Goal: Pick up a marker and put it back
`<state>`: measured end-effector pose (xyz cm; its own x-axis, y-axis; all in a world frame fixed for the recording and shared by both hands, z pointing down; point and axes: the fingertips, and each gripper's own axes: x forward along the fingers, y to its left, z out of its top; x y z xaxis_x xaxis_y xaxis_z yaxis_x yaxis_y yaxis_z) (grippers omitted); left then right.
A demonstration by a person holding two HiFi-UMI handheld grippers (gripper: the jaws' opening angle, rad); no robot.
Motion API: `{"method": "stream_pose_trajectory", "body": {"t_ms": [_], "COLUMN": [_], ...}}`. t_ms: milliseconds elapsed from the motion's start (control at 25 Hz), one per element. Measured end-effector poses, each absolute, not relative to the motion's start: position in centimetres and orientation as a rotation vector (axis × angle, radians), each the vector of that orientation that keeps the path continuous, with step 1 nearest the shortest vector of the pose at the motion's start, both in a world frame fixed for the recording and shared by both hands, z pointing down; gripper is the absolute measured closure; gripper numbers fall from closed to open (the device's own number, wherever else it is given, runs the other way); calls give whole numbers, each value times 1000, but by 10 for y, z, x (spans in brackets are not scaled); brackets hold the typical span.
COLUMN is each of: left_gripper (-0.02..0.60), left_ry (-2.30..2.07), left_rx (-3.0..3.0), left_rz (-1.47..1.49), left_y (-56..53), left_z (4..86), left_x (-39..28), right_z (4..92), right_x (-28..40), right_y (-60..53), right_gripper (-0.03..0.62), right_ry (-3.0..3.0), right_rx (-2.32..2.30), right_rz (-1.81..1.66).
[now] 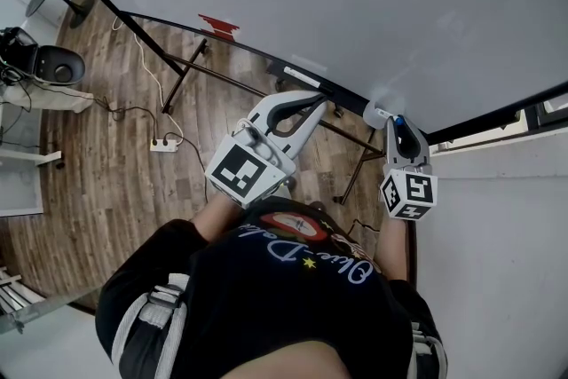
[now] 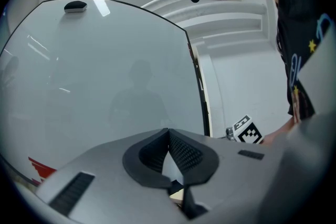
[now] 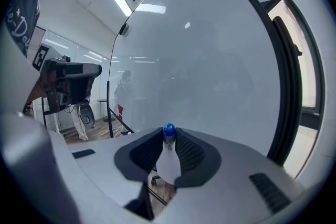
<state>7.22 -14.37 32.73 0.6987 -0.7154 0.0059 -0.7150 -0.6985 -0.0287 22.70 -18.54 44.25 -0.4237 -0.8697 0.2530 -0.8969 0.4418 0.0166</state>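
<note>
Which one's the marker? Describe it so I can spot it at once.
Start at the big whiteboard and drop to its lower edge, where the right gripper sits. The marker is the white stick clamped between its jaws, blue end toward the board. The left gripper beside it is shut with nothing between its jaws.

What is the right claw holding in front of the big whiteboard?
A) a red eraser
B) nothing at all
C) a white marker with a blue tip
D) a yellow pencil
C: in the right gripper view, the white marker with a blue tip sits pinched between the pads of the right claw, its blue end pointing at the board.
</note>
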Motion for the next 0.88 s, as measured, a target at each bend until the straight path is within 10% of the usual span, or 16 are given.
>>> {"method": "stream_pose_trajectory", "body": {"t_ms": [880], "left_gripper": [578], "left_ry": [1205], "left_rx": [-2875], "left_rz": [-10], "left_y": [-147], "left_z": [326], "left_x": [74], "right_z": [444], "right_x": [231], "right_y": [-186], "right_gripper": [508], "right_ry": [-2433], "right_rx": [1541], "right_rz": [172]}}
